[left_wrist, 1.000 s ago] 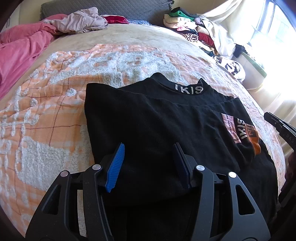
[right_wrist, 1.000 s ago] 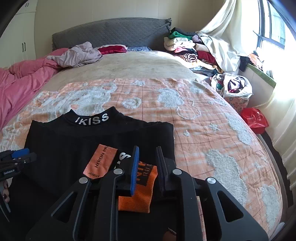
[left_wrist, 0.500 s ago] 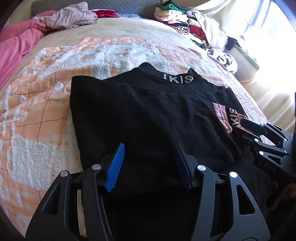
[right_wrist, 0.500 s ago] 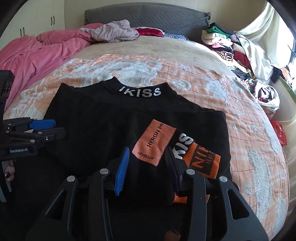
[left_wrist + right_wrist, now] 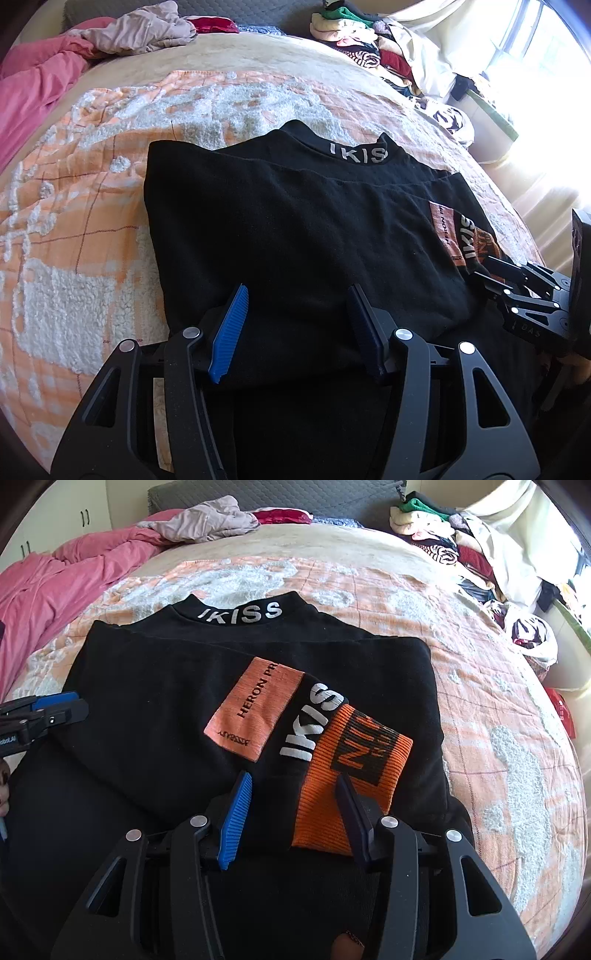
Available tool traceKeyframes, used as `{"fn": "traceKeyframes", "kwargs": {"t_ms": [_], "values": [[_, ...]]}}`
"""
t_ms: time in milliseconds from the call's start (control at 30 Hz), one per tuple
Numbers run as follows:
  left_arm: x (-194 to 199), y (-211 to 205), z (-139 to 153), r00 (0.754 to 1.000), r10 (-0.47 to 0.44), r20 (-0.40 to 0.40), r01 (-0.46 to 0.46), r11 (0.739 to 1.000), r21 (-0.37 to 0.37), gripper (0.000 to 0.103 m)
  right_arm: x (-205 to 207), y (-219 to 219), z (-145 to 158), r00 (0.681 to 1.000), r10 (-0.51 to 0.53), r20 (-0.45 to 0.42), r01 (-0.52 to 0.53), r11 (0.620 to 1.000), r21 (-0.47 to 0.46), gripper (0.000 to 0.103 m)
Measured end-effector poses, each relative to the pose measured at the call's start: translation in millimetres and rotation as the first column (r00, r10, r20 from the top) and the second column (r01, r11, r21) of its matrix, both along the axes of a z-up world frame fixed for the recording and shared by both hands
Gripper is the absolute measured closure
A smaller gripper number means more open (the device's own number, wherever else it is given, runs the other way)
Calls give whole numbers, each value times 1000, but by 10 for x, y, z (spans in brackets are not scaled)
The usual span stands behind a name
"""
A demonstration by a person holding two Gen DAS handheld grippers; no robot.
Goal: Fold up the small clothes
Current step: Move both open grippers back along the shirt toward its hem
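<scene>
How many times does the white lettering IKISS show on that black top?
2: one on the collar at the far edge of the black top, one on the folded-over sleeve beside the orange patch.

Your left wrist camera sits close over the near left part of the top (image 5: 295, 229), looking steeply down toward 12 o'clock, the headboard. Your right wrist camera does likewise over the near right part. Both share the top's collar (image 5: 240, 614), the blanket (image 5: 480, 709) and the clothes pile (image 5: 354, 40) around 1 o'clock.

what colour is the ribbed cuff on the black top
Orange with black lettering, on the ribbed cuff; clearest in the right wrist view.
</scene>
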State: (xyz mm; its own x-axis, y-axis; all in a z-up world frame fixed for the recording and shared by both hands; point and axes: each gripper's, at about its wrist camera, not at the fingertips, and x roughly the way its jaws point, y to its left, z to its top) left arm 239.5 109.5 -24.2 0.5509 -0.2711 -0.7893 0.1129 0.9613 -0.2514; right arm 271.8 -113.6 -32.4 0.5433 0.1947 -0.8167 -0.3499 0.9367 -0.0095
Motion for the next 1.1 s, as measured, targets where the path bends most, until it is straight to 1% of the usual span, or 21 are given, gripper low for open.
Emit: {"fn": "traceKeyframes", "kwargs": {"t_ms": [267, 633, 733, 867, 900, 933, 967, 1067, 1100], "values": [[-7, 9, 13, 1000, 7, 4, -7, 1000, 3, 55, -188, -212, 51, 999, -17, 34, 13, 994, 106, 57], [-37, 10, 24, 1000, 13, 10, -13, 1000, 2, 55, -239, -251, 105, 999, -24, 38, 19, 991, 136, 55], [-53, 10, 30, 1000, 16, 12, -16, 1000, 2, 55, -233, -266, 123, 999, -36, 35, 30, 986, 163, 55], [-72, 9, 36, 1000, 21, 14, -21, 1000, -1, 55, -267, -244, 167, 998, -28, 55, 18, 986, 167, 55], [-76, 10, 44, 1000, 23, 15, -23, 1000, 0, 55, -269, -243, 180, 998, -29, 58, 18, 985, 171, 52], [-82, 8, 51, 1000, 25, 16, -25, 1000, 2, 55, -274, -251, 198, 998, -33, 62, 21, 984, 178, 43], [-92, 1, 57, 1000, 26, 18, -26, 1000, 4, 55, -281, -262, 219, 997, -39, 67, 26, 982, 188, 40], [-132, -8, 87, 999, 29, 23, -29, 1000, 11, 55, -294, -280, 272, 996, -47, 79, 31, 979, 201, 37], [-146, -10, 93, 999, 29, 26, -29, 999, 13, 54, -302, -289, 292, 995, -50, 86, 32, 979, 203, 31]]}}
